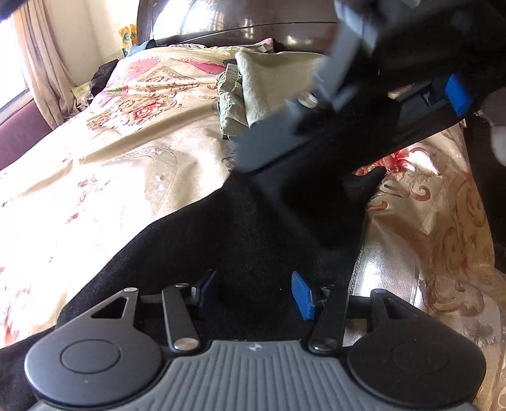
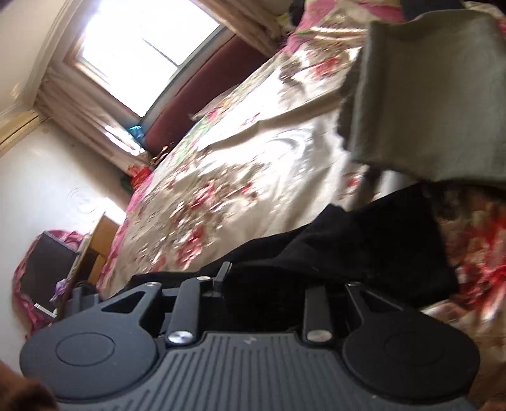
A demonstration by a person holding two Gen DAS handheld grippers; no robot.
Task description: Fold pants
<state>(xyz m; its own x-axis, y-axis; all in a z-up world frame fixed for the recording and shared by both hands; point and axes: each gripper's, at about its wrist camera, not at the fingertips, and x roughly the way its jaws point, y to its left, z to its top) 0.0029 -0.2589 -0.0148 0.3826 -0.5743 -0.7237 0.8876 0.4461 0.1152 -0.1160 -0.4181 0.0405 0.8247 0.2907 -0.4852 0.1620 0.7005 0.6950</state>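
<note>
Black pants [image 1: 246, 234] lie on the floral bedspread [image 1: 110, 164]. My left gripper [image 1: 254, 292] is open, its blue pads [image 1: 303, 295] spread over the black fabric low down. The right gripper's body [image 1: 363, 104] hangs above and ahead in the left wrist view, with black fabric draped under it. In the right wrist view the black pants [image 2: 363, 243] fill the space between the fingers; my right gripper [image 2: 268, 284] is tilted and its pads are hidden in the cloth. Whether it grips cannot be made out.
Folded olive-green garments [image 1: 259, 88] sit further up the bed, also in the right wrist view [image 2: 436, 95]. A dark headboard [image 1: 253, 19], curtains and window [image 2: 142, 50], and a bedside stand [image 2: 95, 249] surround the bed.
</note>
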